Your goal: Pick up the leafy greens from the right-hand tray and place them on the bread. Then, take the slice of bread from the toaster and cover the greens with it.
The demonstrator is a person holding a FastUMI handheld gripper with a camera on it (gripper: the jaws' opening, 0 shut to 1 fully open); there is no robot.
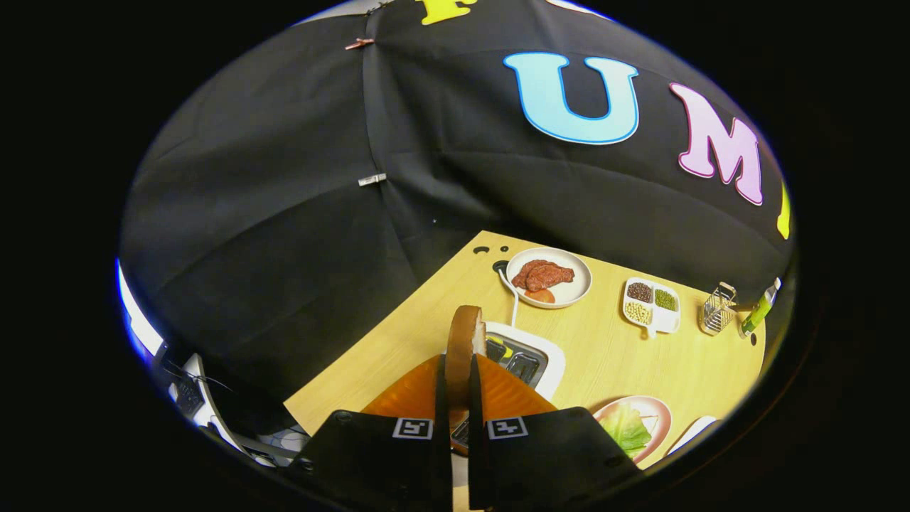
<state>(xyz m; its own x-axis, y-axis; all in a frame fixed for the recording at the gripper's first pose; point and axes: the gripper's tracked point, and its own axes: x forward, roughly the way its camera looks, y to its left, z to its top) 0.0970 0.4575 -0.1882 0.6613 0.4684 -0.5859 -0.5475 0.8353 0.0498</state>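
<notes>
We have the slice of bread (pixel 463 348) pinched edge-on in the tool (pixel 455 398), both fingers pressed flat against its faces, with the rounded crust standing up beyond the fingertips. It hangs just above the toaster (pixel 530 359), clear of the slots as far as we can judge, so the lift looks done and the carry is what we have in hand.

The greens (pixel 625 427) lie on a pink plate (pixel 657 412) on the worktop (pixel 604 348), to the right of the fingers and nearer than the toaster. We cannot tell from here whether a bottom slice sits under them; the leaf hides whatever is below.

To do this well, we should keep the pinch steady and swing across at this height, so the slice stays clear of the toaster's rim. Over the plate, we need to turn the wrist so the slice goes from upright to flat, face down over the leaf. We should lower until it rests on the greens before spreading the fingers, since dropping it could skew it or push the leaf off. A light grip matters too: bread crushes easily.

The plate of meat (pixel 549 276) and the divided dish of beans (pixel 650 304) sit well beyond and out of our path.
</notes>
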